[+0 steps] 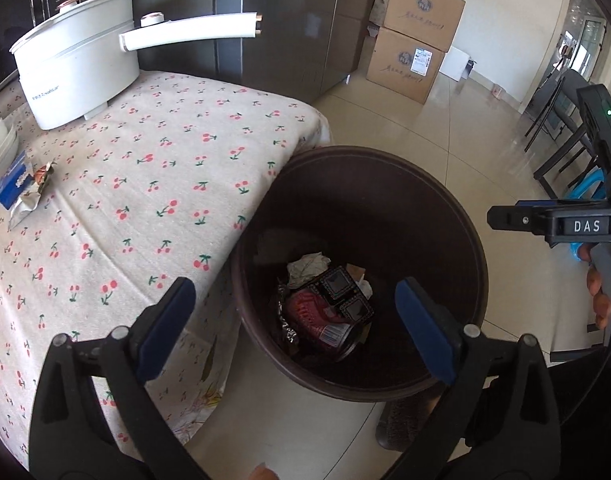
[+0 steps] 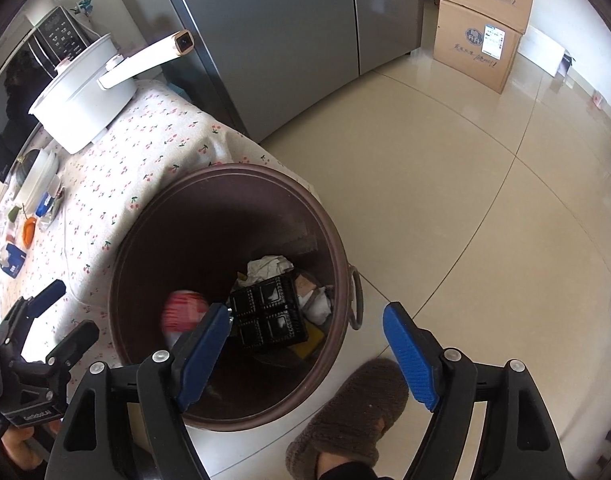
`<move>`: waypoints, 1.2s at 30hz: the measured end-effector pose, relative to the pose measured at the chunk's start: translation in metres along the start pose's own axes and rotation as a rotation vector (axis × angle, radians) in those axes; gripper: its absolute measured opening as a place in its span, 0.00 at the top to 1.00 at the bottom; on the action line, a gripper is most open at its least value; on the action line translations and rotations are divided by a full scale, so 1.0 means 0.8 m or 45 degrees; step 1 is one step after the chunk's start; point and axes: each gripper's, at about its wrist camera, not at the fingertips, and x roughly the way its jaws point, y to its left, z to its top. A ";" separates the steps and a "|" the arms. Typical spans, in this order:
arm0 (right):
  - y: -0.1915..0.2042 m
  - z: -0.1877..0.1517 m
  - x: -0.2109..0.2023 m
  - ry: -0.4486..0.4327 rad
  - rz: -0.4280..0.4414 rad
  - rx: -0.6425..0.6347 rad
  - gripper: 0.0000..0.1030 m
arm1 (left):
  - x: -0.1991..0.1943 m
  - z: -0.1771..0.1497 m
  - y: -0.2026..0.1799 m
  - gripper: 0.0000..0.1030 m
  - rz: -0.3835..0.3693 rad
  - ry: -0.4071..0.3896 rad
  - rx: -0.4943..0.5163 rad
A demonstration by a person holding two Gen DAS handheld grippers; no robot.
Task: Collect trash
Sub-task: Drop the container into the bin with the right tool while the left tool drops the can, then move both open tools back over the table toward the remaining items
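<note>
A dark brown trash bin (image 1: 457,216) stands on the floor beside the table; it also shows in the right wrist view (image 2: 337,240). Inside lie a red can (image 1: 321,316), a black patterned box (image 1: 341,292) and crumpled paper (image 1: 307,266). The can looks blurred in the right wrist view (image 2: 183,312). My left gripper (image 1: 295,324) is open and empty above the bin. My right gripper (image 2: 305,352) is open and empty over the bin's near rim. A blue snack wrapper (image 1: 19,184) lies on the table at the far left.
The table has a cherry-print cloth (image 1: 145,184) and carries a white electric pot (image 1: 73,64) with a long handle. More small items lie at its far end (image 2: 29,228). A steel fridge (image 2: 285,40), stacked cardboard boxes (image 1: 417,40) and a slippered foot (image 2: 353,416) are near.
</note>
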 end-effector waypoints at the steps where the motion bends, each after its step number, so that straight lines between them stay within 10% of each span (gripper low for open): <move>1: -0.001 0.000 0.000 0.000 0.001 0.002 0.20 | 0.000 0.000 0.002 0.03 0.002 0.004 -0.004; 36: 0.220 0.034 -0.024 -0.099 0.120 -0.351 0.18 | -0.156 -0.057 0.226 0.01 0.283 -0.103 -0.418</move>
